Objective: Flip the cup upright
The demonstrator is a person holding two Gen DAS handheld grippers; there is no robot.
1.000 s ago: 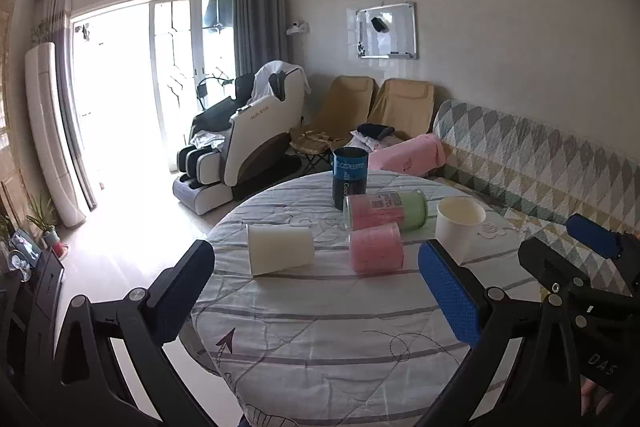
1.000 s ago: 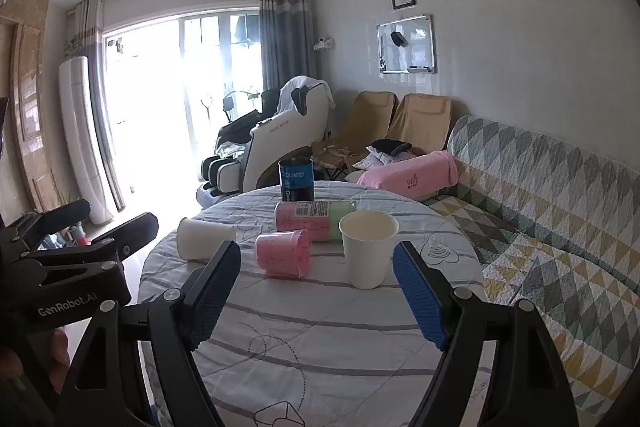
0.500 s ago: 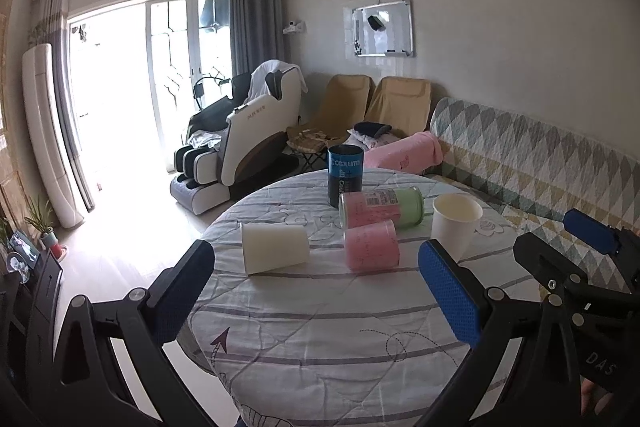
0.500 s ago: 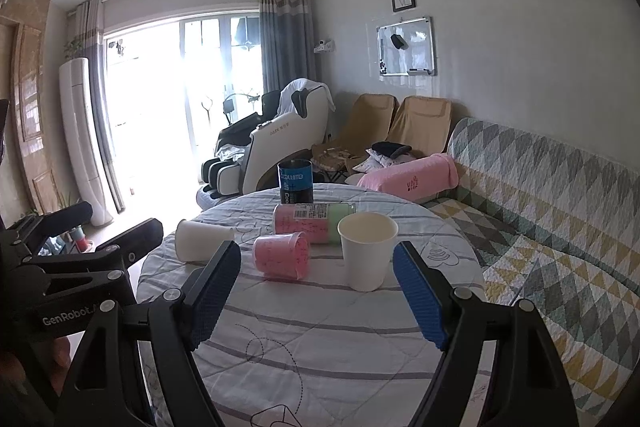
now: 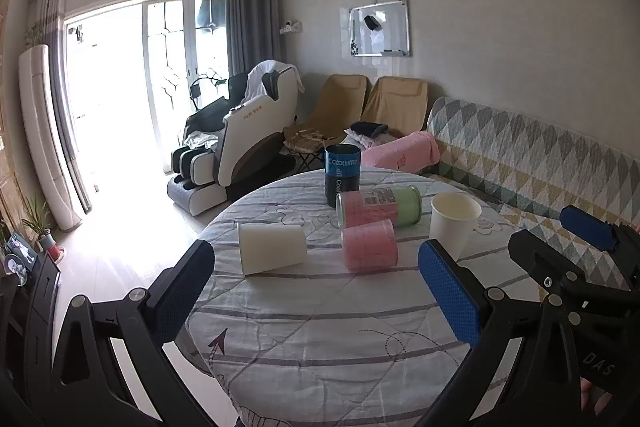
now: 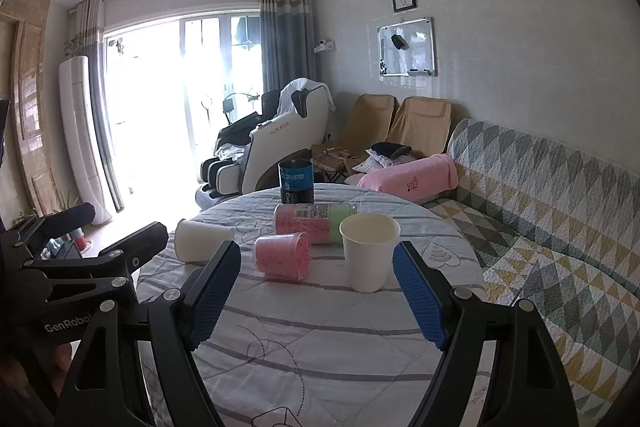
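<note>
A white paper cup (image 5: 272, 248) lies on its side on the round table (image 5: 320, 327), left of centre; it also shows in the right wrist view (image 6: 202, 240). A pink cup (image 5: 370, 245) (image 6: 284, 255) lies on its side beside it. A second white paper cup (image 5: 454, 223) (image 6: 368, 251) stands upright. My left gripper (image 5: 316, 291) is open and empty, short of the cups. My right gripper (image 6: 316, 295) is open and empty, facing the pink and upright cups.
A pink-and-green canister (image 5: 380, 205) lies on its side behind the cups. A dark blue cup (image 5: 343, 174) stands at the far edge. A patterned sofa (image 6: 560, 227) runs along the right. A massage chair (image 5: 240, 147) stands beyond the table.
Both views have drifted slightly; the cups sit a little lower and nearer in frame. Both grippers stay open. No object on the table has moved.
</note>
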